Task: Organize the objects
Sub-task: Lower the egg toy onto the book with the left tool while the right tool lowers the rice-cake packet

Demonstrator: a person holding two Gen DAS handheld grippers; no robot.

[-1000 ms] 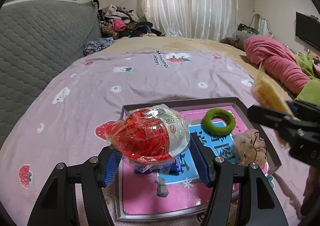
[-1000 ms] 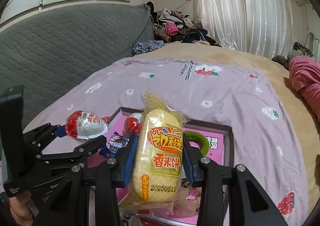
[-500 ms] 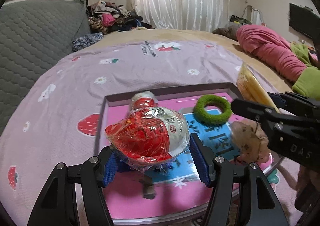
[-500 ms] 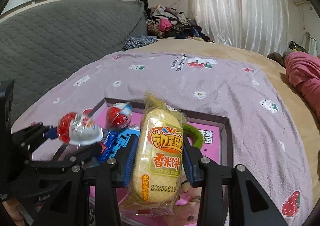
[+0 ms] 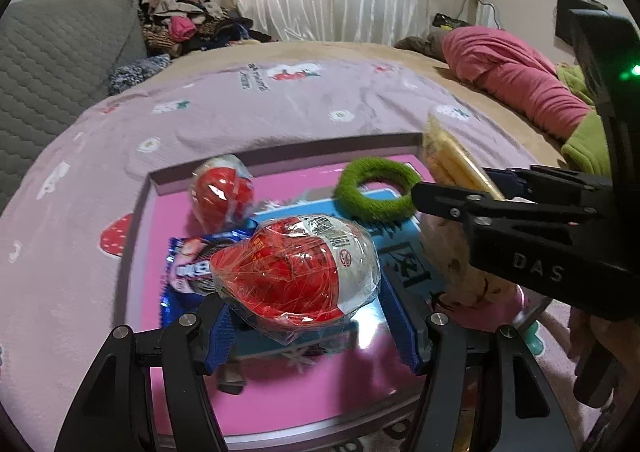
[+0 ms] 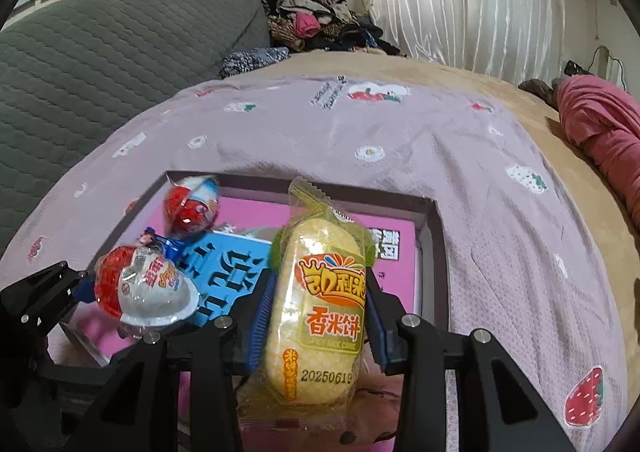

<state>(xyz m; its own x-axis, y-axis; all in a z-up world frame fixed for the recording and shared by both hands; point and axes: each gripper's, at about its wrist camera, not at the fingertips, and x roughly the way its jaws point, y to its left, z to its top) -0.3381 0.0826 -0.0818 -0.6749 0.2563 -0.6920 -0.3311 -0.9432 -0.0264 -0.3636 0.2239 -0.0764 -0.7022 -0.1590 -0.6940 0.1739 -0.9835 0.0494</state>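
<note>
Left gripper [image 5: 304,332] clamps a red-and-white plastic-wrapped egg-shaped snack [image 5: 296,276] above the shallow pink-bottomed tray [image 5: 280,150] on the lilac bedspread [image 5: 280,104]. Right gripper [image 6: 316,316] clamps a yellow rice-cracker packet [image 6: 320,304] over the same tray. Fuzzy green ring [image 5: 376,188] lies at 1 o'clock; second wrapped red egg [image 5: 222,192] at 11 o'clock.

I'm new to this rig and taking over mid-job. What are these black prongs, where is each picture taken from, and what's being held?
No robot arm: a person carries two hand-held grippers, each with a fisheye camera looking along its fingers. In the left view, the left gripper clamps a wrapped red-and-white toy egg. In the right view, the right gripper clamps a yellow rice cracker packet. Both hover over a pink tray on a bed, holding another egg, a green ring and a blue snack packet.
</note>
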